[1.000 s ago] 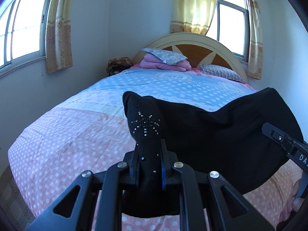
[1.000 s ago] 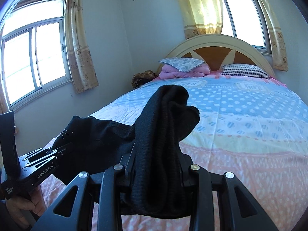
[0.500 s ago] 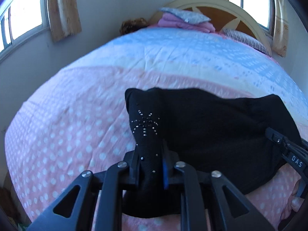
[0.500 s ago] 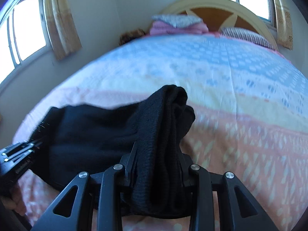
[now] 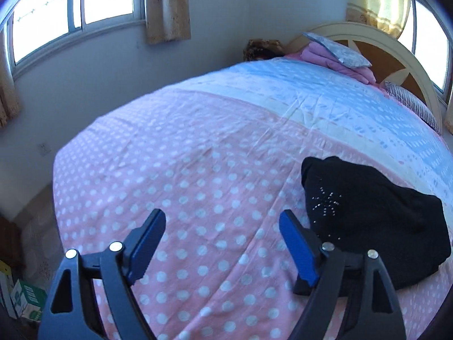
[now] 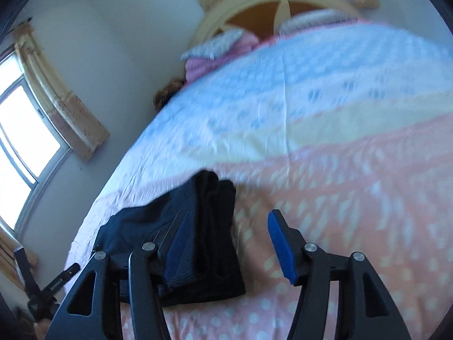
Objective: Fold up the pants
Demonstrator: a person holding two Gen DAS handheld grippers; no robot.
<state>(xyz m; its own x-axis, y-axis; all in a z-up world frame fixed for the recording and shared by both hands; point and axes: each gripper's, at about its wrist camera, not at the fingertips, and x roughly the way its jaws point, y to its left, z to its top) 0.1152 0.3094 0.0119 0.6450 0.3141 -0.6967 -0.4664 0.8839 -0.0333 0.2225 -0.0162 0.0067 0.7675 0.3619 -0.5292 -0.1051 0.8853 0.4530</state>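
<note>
In the left wrist view, a sliding window (image 5: 76, 14) with a beige patterned curtain (image 5: 167, 5) fills the upper left of the frame, above a pale wall. Small cardboard boxes (image 5: 25, 300) sit on the floor at the lower left edge. The bed with its pink polka-dot and pale blue bedspread (image 5: 198, 170) takes up the middle. At the bottom centre, the left gripper (image 5: 222, 243) is spread wide, its blue-padded fingers (image 5: 147, 240) holding nothing and only bedspread showing between them. Right of it, in the lower right of the frame, the black knit pants with a small rhinestone starburst (image 5: 373, 215) lie folded in a compact bundle on the pink part of the bedspread, just beside the gripper's right finger. At the upper right stand the cream arched wooden headboard (image 5: 402, 53), a stack of folded pink bedding topped by a grey patterned pillow (image 5: 337, 53), and a striped pillow (image 5: 410, 104).

The right wrist view is tilted and blurred. The other tool's black handle (image 6: 42, 286) shows at the lower left corner. The pants (image 6: 198, 240) lie at lower centre-left, partly behind the left finger. The right gripper (image 6: 226, 243) is likewise spread apart and empty, with the dark bundle's edge and pink bedspread between its blue pads (image 6: 279, 243).
</note>
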